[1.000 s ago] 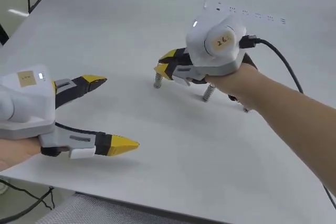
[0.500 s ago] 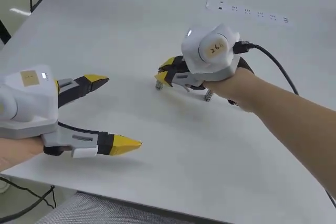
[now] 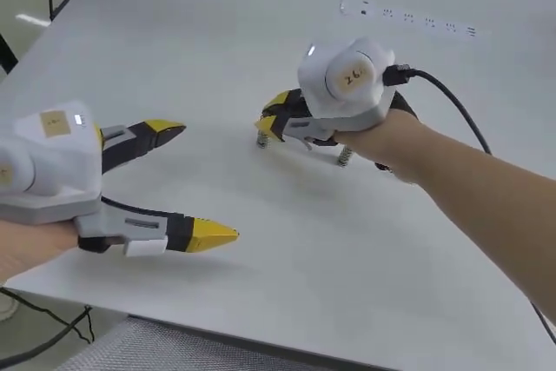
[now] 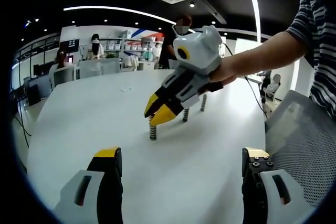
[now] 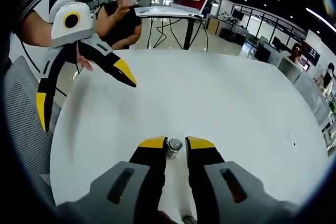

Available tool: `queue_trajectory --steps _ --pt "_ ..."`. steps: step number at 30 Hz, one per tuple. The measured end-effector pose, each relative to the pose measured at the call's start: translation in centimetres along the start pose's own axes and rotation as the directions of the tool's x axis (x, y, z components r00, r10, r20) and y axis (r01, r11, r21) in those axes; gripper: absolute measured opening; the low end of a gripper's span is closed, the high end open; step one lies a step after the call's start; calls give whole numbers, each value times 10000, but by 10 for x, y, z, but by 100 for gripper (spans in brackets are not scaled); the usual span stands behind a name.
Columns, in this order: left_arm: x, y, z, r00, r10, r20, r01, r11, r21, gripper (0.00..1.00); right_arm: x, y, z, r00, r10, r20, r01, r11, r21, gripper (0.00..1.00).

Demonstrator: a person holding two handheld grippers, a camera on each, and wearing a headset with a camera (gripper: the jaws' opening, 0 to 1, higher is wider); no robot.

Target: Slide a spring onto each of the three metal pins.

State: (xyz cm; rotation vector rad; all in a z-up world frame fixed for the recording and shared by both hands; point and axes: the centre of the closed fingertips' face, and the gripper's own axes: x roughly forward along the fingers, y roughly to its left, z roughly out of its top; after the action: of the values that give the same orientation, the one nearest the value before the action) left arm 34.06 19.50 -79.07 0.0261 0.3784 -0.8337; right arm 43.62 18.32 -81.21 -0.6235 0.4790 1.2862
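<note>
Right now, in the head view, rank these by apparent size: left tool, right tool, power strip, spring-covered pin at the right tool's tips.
1. left tool, though nearness to the camera inflates it
2. right tool
3. power strip, far off
4. spring-covered pin

White left hand-held gripper (image 3: 206,181) and right hand-held gripper (image 3: 269,115), yellow-tipped black jaws.

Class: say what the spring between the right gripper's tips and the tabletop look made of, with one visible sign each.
Spring: probably steel wire with a bright silver finish, judging by its glinting grey coils. Tabletop: smooth, white and fairly matte, perhaps laminate or painted board; it gives soft reflections and shows no grain.
</note>
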Motion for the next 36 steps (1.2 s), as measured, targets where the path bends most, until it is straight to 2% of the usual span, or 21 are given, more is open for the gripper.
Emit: queue_trajectory --steps 7,16,22,28,30,33,36 --pt "-1 0 2 10000 14 -10 -14 10000 25 94 -4 -3 9 9992 -192 336 186 9997 183 22" --pt "3 0 11 10000 30 31 -30 9999 95 95 -25 -3 13 9973 -467 575 449 9985 319 25" --pt "6 2 15 10000 56 41 -56 9999 92 95 -50 2 9 9939 -670 881 625 9966 528 27" --pt "14 1 24 9998 -52 181 51 10000 78 95 -68 4 -5 9938 -811 761 743 9933 883 29" --pt "16 -1 27 9998 -116 162 114 9998 145 95 -73 4 -5 9918 -920 893 824 9910 1059 31" --pt "18 -4 30 9996 -209 182 206 9996 172 96 -79 7 -3 9882 -1045 1118 867 9843 1539 37" --pt "19 -5 31 9995 -265 143 261 9993 257 96 -85 11 -4 9845 -1129 1341 894 9814 1699 43"
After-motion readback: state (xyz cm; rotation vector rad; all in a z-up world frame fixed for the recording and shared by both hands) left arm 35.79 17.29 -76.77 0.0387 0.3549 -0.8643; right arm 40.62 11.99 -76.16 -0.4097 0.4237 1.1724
